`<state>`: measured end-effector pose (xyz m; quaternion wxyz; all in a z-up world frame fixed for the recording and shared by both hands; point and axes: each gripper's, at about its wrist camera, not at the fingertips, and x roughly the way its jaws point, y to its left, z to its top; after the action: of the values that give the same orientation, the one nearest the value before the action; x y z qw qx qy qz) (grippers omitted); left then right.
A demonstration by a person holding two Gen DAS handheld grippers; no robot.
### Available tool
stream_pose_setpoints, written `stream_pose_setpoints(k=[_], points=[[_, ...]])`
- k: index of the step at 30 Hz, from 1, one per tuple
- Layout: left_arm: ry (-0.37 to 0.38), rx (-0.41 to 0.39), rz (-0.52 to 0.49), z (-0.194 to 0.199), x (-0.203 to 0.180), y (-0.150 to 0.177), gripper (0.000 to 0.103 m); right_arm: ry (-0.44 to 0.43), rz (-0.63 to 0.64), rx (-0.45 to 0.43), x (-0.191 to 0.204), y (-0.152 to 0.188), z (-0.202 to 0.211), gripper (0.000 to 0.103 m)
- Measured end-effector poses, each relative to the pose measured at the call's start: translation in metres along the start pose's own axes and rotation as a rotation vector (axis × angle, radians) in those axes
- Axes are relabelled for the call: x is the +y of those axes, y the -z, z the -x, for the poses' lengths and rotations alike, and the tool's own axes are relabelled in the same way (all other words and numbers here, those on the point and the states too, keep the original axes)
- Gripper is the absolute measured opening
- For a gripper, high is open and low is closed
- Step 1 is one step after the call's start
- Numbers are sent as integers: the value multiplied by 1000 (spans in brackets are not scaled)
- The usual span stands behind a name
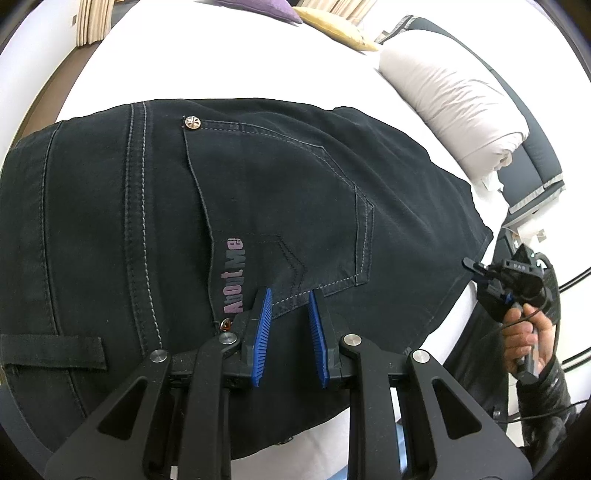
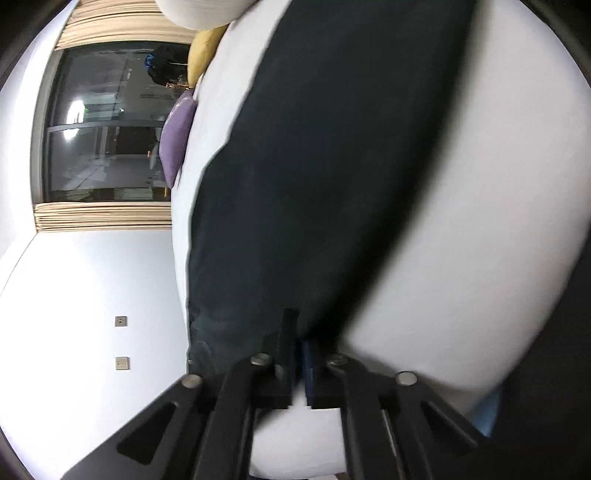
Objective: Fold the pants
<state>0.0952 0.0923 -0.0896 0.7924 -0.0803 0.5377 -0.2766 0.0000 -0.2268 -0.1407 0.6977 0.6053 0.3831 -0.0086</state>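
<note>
black denim pants [image 1: 258, 206] lie flat on the white bed [image 1: 229, 66], back pocket side up, waistband end toward the left of the left wrist view, legs running off toward the lower right. back pocket [image 1: 280, 206] has pale stitching, a metal rivet [image 1: 193, 122] at its top corner and pink "about me" lettering [image 1: 233, 275] along its edge. belt loop [image 1: 55, 352] sits near the waistband, left of the pocket.

left tool [image 1: 290, 295] is down at the lower pocket corner, blue ribbed pads [image 1: 263, 332] narrowly apart with a fold of the pocket fabric between them; looks like a pinch on the denim, pads close on the cloth.

right tool [image 1: 476, 266] shows in the left wrist view past the pants' right edge, off the bed side, held by a hand [image 1: 524, 339] in a dark shiny sleeve [image 1: 550, 398]. in the right wrist view the right tool [image 2: 300, 332] is blurred, jaws fully together at the near end of the pants [image 2: 314, 166]; cannot tell if any cloth is caught.

beyond the pants: folded white duvet [image 1: 458, 107], purple cushion [image 1: 258, 9] and yellow cushion [image 1: 332, 26] at the far bed edge. right wrist view also shows a window [image 2: 110, 122] with beige curtains [image 2: 103, 218].
</note>
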Motion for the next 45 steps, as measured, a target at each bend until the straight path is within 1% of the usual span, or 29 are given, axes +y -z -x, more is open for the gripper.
stream_pose_setpoints(k=[1, 3, 4, 5, 6, 7, 8, 10, 14, 15, 17, 18, 21, 22, 23, 25, 26, 31, 32, 33, 35, 36, 37, 39, 40, 41, 42, 43, 45], points=[[2, 0, 2, 0, 0, -1, 20, -2, -1, 1, 0, 0, 4, 1], [-1, -2, 2, 2, 0, -1, 20, 38, 25, -11, 8, -1, 15, 9], [-9, -9, -3, 4, -2, -1, 20, 82, 58, -34, 15, -2, 23, 20], [-27, -18, -8, 8, -4, -1, 20, 129, 101, -71, 27, -1, 31, 35], [-54, -31, -12, 12, -7, -1, 20, 171, 160, -124, 43, -1, 43, 36], [-65, -50, -15, 18, -10, -2, 20, 163, 196, -139, 51, -2, 49, 36], [-53, -72, -11, 24, -13, -4, 20, 125, 246, -136, 68, -2, 50, 36], [-38, -110, -9, 31, -18, -12, 20, 50, 322, -75, 96, 0, 36, 36], [-62, -130, -25, 21, -30, -41, 20, -70, 418, 117, 145, 19, -36, 36], [-72, -127, -31, 15, -33, -48, 20, -108, 429, 184, 156, 25, -67, 36], [-91, -102, -43, -1, -38, -59, 20, -112, 419, 257, 163, 30, -107, 36], [-106, -83, -54, -9, -39, -64, 20, -120, 405, 317, 163, 33, -133, 36], [-168, -20, -61, -37, -29, -71, 20, -73, 326, 395, 147, 24, -186, 33], [-155, -18, -49, -40, -23, -70, 20, -66, 323, 389, 141, 18, -190, 24], [-133, -30, -43, -40, -18, -68, 20, -58, 316, 368, 134, 8, -191, 0], [-130, -32, -65, -39, -16, -66, 20, -124, 234, 313, 110, -29, -177, 0], [-139, -30, -82, -39, -16, -66, 20, -145, 201, 255, 100, -49, -163, 0], [-150, -32, -94, -42, -13, -66, 20, -124, 91, -52, 51, -161, -73, 0], [-151, -32, -93, -44, -14, -67, 20, -95, 71, -126, 41, -184, -50, 0], [-152, -33, -93, -44, -14, -67, 20, -36, 54, -229, 28, -211, -19, 0], [-152, -35, -91, -42, -14, -65, 20, 34, 13, -351, 8, -242, 20, 0], [-150, -36, -90, -43, -14, -65, 20, 56, -50, -421, -9, -259, 48, 0], [-146, -38, -88, -43, -14, -65, 20, 73, -82, -461, -14, -267, 66, 0], [-146, -38, -79, -41, -15, -65, 20, 139, -38, -522, 0, -265, 100, 0], [-156, -37, -76, -38, -17, -66, 20, 158, 7, -531, 11, -258, 107, 4], [-181, -36, -80, -36, -24, -68, 20, 137, 69, -506, 28, -242, 111, 5], [-205, -40, -94, -33, -35, -70, 20, 79, 105, -459, 42, -221, 106, 5], [-193, -57, -112, -28, -47, -72, 20, 36, 134, -420, 55, -200, 96, 5], [-135, -93, -178, -25, -81, -80, 20, -51, 224, -283, 79, -145, 68, 5]])
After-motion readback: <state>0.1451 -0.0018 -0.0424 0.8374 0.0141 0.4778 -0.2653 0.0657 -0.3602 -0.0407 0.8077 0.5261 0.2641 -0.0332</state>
